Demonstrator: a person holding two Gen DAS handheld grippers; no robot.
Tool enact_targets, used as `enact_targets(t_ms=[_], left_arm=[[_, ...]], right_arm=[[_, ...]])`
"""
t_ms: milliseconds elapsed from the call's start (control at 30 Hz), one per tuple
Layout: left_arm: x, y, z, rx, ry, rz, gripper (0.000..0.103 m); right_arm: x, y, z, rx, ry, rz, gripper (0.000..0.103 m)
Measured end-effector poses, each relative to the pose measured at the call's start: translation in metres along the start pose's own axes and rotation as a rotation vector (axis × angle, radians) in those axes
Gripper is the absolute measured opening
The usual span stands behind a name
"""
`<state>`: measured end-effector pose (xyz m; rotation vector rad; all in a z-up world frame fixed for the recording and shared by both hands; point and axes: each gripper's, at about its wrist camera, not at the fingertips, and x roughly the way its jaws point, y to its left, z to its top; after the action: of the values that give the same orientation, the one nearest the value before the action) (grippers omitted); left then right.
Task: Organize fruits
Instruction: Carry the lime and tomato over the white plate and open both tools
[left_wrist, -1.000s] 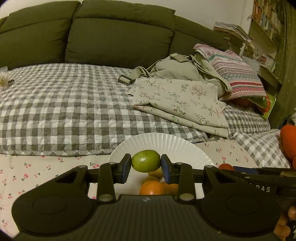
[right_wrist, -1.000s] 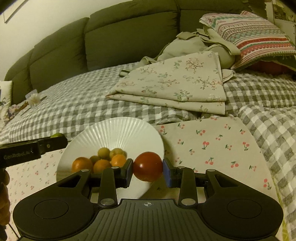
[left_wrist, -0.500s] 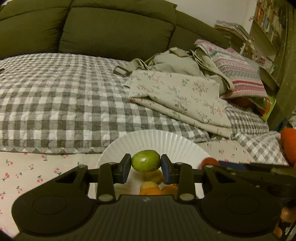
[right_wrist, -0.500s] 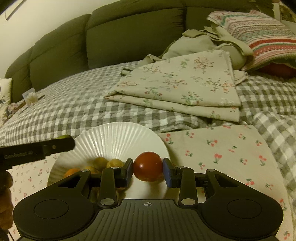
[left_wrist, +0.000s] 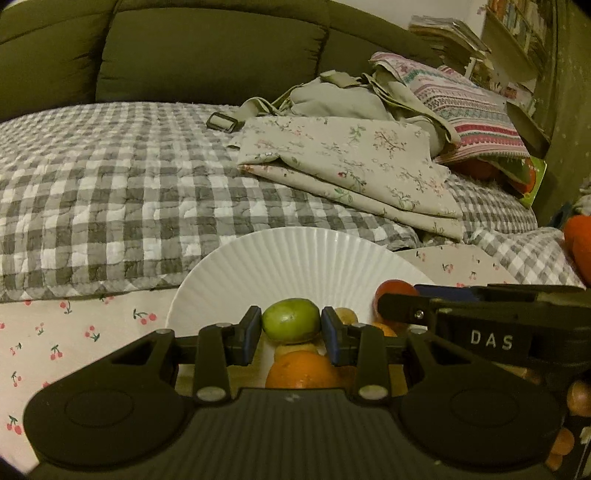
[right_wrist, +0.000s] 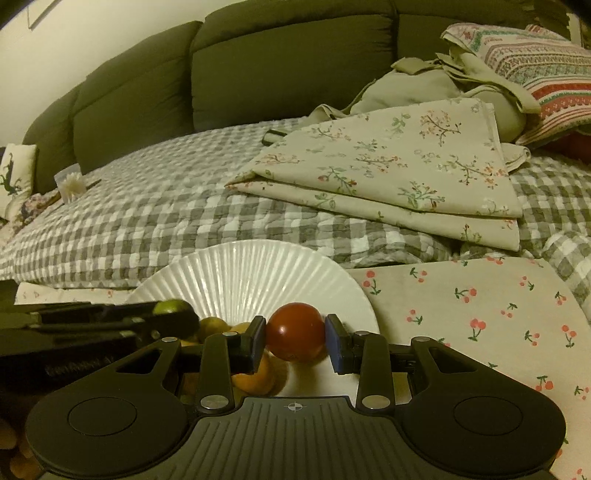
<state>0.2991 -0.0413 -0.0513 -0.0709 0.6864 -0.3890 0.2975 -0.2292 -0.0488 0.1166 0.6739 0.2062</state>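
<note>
My left gripper (left_wrist: 291, 329) is shut on a green fruit (left_wrist: 291, 321), held low over the white ribbed plate (left_wrist: 295, 258). An orange (left_wrist: 303, 373) and small yellow fruits lie on the plate below it. My right gripper (right_wrist: 295, 334) holds a red tomato (right_wrist: 295, 331) at the plate's (right_wrist: 251, 273) right part; the right pad seems slightly off the tomato. An orange (right_wrist: 255, 380) lies under the left finger. The right gripper also shows in the left wrist view (left_wrist: 391, 302), and the left one in the right wrist view (right_wrist: 173, 314).
The plate sits on a cherry-print cloth (right_wrist: 480, 314) on a grey checked quilt (left_wrist: 110, 192). Folded floral fabric (right_wrist: 399, 173), a beige bag (left_wrist: 340, 99) and a striped pillow (left_wrist: 465, 110) lie behind. A green sofa back (left_wrist: 207, 51) rises beyond.
Both grippers have moved forward and lower over the plate with their fruits. The right gripper's jaws look slightly wider around the tomato.
</note>
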Motion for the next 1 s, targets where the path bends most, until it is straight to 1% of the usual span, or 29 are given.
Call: enact_targets(t_ms=[200,367,467,533,600,733,867,1000], left_arm=[[0.003,0.001,-0.002,0.004,0.01,0.003,0.035],[0.001,0.003,-0.002,-0.012,0.012,0.006,0.043],[-0.001,0.003,-0.002,-0.014,0.009,0.004,0.046],[-0.002,0.004,-0.002,-0.017,0.009,0.004,0.048],[-0.004,0.005,-0.002,-0.022,0.008,0.0,0.049],[-0.009,0.01,0.001,-0.057,-0.002,-0.015,0.054],[-0.013,0.015,0.003,-0.092,-0.005,-0.024,0.055],[-0.017,0.018,0.005,-0.114,-0.007,-0.016,0.055]], right_arm=[[0.0,-0.003,-0.001,0.027,-0.004,0.012,0.036],[0.0,-0.002,-0.002,0.038,0.005,0.018,0.038],[-0.001,-0.002,-0.002,0.045,0.001,0.022,0.045],[-0.003,-0.003,-0.001,0.056,-0.005,0.027,0.053],[-0.004,-0.005,0.0,0.069,-0.007,0.031,0.056],[-0.008,-0.013,0.002,0.133,-0.018,0.051,0.066],[-0.011,-0.024,0.003,0.211,-0.016,0.087,0.067],[-0.014,-0.024,0.002,0.227,-0.02,0.086,0.067]])
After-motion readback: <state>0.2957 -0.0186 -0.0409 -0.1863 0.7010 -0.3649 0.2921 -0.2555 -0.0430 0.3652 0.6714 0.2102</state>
